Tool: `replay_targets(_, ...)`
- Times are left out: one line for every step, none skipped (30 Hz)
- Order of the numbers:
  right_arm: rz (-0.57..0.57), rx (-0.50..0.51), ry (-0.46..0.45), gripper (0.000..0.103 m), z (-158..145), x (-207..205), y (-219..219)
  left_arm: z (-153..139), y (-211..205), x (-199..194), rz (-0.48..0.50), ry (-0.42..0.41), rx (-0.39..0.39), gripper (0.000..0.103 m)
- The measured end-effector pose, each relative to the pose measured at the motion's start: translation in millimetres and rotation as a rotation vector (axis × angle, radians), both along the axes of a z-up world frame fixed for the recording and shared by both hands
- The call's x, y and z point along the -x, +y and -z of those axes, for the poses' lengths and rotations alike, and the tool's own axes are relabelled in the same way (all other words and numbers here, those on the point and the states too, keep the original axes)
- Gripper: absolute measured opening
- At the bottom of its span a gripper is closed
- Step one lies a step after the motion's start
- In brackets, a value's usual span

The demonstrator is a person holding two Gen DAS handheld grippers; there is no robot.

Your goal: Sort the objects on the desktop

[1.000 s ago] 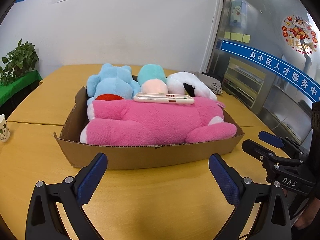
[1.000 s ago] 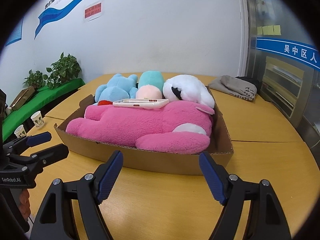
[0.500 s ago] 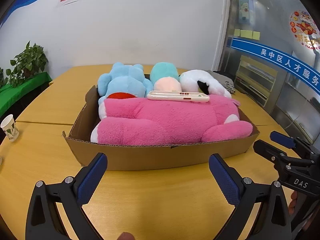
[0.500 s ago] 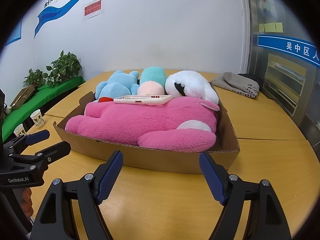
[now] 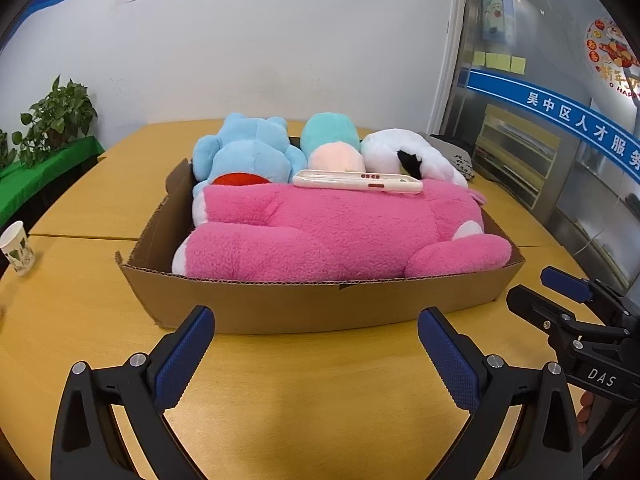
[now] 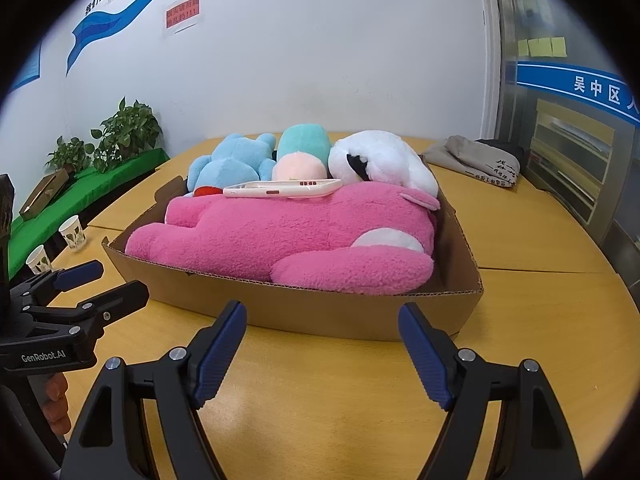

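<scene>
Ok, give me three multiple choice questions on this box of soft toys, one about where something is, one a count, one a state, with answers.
1. Where does the phone case lie?
A. on the pink plush toy
B. on the table
C. in a cup

2. How many plush toys fill the cardboard box?
A. two
B. four
C. six

3. How is the right gripper?
A. shut on the case
B. open, empty
C. shut on the box

Answers: 1 A, it rests on the pink back. 2 B, pink, blue, teal and peach, white. 3 B, bare table shows between its fingers.
</scene>
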State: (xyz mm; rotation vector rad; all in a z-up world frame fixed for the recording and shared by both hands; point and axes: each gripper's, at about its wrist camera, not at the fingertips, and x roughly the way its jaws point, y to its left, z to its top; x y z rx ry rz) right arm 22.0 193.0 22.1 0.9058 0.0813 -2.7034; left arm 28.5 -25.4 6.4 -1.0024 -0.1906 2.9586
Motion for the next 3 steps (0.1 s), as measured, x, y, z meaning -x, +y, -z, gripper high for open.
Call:
replay_targets(0.0,0.0,-0.002,0.078,0.6,-0.2,0.2,0.3,0.9,-0.2,-0.014,-0.004,0.016,0.103)
replay_targets(0.0,-0.001,-0.003,0.078,1.1,-0.5,0.5,0.8,1.6,-0.3,-0.026,-0.008,0.03,0.103)
replay_targets(0.0,-0.001,-0.004,0.078,1.5,-0.5,1.0,2.1,1.8,-0.2,-0.029,-0.015,0.035,0.103)
